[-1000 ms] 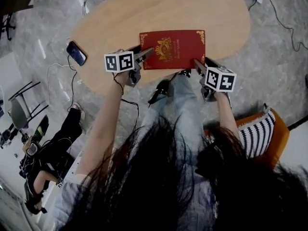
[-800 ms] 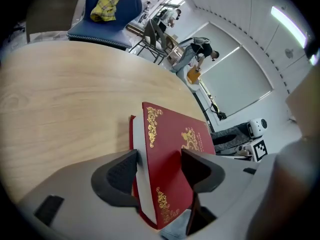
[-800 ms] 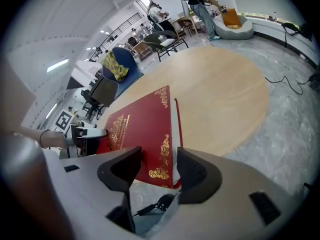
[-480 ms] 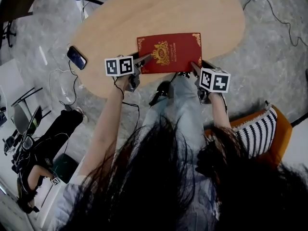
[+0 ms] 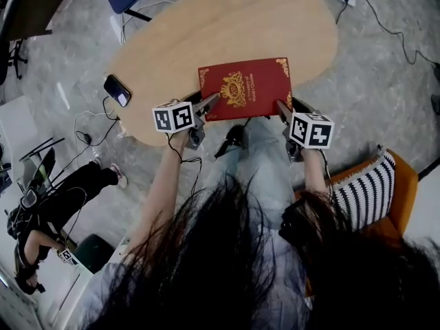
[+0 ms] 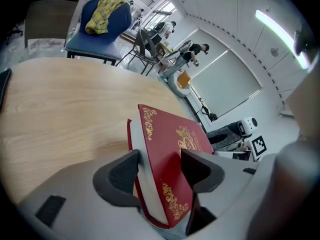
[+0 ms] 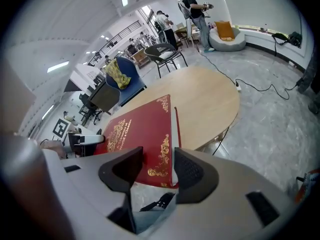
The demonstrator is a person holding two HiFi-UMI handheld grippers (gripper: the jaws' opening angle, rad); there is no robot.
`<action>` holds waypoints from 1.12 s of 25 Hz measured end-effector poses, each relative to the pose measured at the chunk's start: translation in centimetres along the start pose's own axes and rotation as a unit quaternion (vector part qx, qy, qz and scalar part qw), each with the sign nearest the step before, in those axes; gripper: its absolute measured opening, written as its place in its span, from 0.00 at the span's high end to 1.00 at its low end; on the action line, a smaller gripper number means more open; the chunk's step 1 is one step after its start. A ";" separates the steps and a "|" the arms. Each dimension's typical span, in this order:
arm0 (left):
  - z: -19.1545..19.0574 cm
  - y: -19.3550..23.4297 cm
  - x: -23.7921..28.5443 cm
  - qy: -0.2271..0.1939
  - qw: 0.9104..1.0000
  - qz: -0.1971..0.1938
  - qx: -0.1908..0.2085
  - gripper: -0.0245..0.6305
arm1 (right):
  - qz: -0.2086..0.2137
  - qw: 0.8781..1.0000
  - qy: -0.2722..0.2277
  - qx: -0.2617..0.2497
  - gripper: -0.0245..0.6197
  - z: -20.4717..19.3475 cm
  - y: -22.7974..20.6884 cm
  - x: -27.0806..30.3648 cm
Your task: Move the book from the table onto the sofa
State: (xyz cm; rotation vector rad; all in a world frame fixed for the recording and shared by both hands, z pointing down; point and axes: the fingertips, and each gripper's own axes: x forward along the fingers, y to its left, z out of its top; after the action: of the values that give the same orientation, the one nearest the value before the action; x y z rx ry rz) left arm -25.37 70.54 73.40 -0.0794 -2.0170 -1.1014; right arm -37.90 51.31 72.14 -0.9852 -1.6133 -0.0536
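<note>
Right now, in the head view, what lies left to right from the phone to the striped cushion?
Black smartphone → left gripper → red gold-embossed hardcover book → right gripper → black-and-white striped cushion.

An open-plan office or lab space is showing here: people point(image 7: 196, 4) are standing about in the background, strip lights point(image 6: 272, 24) are glowing overhead, and cables point(image 5: 393, 27) are trailing across grey stone floor point(image 5: 385, 108) beside office chairs point(image 7: 166, 51) and a wooden table point(image 5: 227, 19).
</note>
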 end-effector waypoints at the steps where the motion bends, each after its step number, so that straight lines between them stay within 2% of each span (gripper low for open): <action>1: -0.2 -0.6 -0.6 -0.003 1.000 -0.003 0.003 0.56 | 0.000 1.000 -0.007 -0.001 0.64 0.1 0.3 -0.8; 8: -2.9 -3.9 -4.1 -0.061 0.998 -0.019 0.026 0.56 | 0.002 0.998 -0.064 -0.016 0.65 -2.0 1.7 -5.7; 14: -1.5 -6.5 -7.6 -0.096 0.994 -0.027 0.042 0.56 | 0.003 0.995 -0.099 -0.030 0.65 -0.5 4.2 -9.2; 21: 0.0 -10.4 -12.6 -0.122 0.984 -0.047 0.118 0.56 | 0.013 0.989 -0.140 -0.049 0.65 0.3 7.5 -13.7; 28: 1.5 -14.4 -15.8 -0.136 0.976 -0.055 0.163 0.56 | 0.015 0.984 -0.166 -0.056 0.65 1.2 9.3 -18.1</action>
State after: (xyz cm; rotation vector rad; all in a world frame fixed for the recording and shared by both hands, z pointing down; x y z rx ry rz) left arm -21.73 67.59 52.48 0.0546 -2.4500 -0.8451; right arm -33.93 47.87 52.47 -1.1503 -1.9154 0.0423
